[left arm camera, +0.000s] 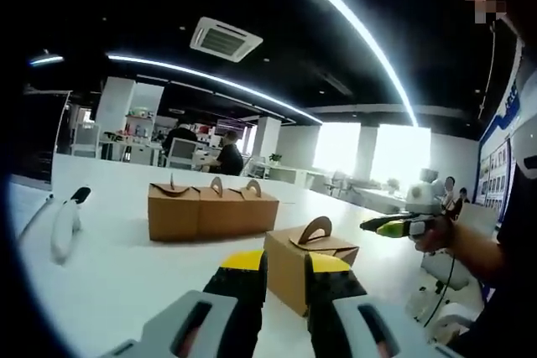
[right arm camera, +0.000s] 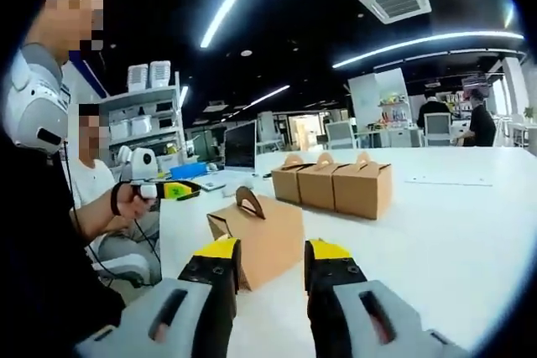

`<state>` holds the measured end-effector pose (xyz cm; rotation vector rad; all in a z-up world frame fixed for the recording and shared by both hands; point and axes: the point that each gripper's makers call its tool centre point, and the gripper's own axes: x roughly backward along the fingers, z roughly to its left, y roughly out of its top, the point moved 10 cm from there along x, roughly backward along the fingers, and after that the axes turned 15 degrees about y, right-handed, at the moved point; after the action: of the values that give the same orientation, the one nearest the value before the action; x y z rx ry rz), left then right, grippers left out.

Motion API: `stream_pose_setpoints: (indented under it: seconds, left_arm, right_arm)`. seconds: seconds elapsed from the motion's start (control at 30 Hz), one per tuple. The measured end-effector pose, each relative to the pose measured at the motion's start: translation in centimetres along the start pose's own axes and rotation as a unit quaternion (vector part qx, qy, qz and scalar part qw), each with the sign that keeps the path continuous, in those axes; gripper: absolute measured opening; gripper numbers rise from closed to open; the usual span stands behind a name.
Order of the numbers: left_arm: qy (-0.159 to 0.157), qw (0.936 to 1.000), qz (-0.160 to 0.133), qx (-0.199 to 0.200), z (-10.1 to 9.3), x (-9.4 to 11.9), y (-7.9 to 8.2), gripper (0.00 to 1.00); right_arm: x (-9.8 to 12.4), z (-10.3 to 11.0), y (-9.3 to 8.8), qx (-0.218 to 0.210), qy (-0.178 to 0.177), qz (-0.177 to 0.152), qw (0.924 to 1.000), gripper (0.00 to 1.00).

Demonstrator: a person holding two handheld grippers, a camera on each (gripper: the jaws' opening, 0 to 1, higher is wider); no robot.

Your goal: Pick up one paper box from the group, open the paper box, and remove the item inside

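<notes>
Cardboard, thin and likely light and crushable, makes the lone paper box (left arm camera: 309, 264) on the white desk (left arm camera: 117, 266), at twelve o'clock of both narrowly parted, empty grippers, best pinched by its arched handle (right arm camera: 250, 200).

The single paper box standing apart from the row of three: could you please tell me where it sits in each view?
Left gripper view: the single paper box sits low, right of centre, just beyond the open left gripper.
Right gripper view: it sits low, left of centre, beyond the open right gripper.
Shared landmark: the row of three boxes farther back on the white table.
</notes>
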<state>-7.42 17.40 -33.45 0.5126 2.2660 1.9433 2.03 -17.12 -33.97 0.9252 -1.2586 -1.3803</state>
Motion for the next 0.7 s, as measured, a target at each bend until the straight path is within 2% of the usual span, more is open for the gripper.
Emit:
stream_pose_setpoints:
  seconds: [0.13,0.33,0.53,0.7]
  left_arm:
    - [0.002,1.0,0.001,0.0,0.0,0.4,-0.2,0.2]
    - [0.001,0.9999,-0.015,0.002,0.0,0.8,0.1,0.2]
    - [-0.002,1.0,-0.005,0.008,0.1,0.1,-0.4,0.2]
    - [-0.003,1.0,-0.008,-0.003,-0.1,0.2,0.2,0.2]
  right_arm:
    - [-0.2,0.1,0.1,-0.003,0.004,0.001,1.0,0.31]
    - [-0.6,0.2,1.9,0.019,0.01,0.014,0.9997,0.31]
    - [-0.7,-0.4,1.5,0.015,-0.003,0.021,0.9997,0.31]
    - [-0.6,0.4,1.6,0.017,0.007,0.01,0.9998,0.3]
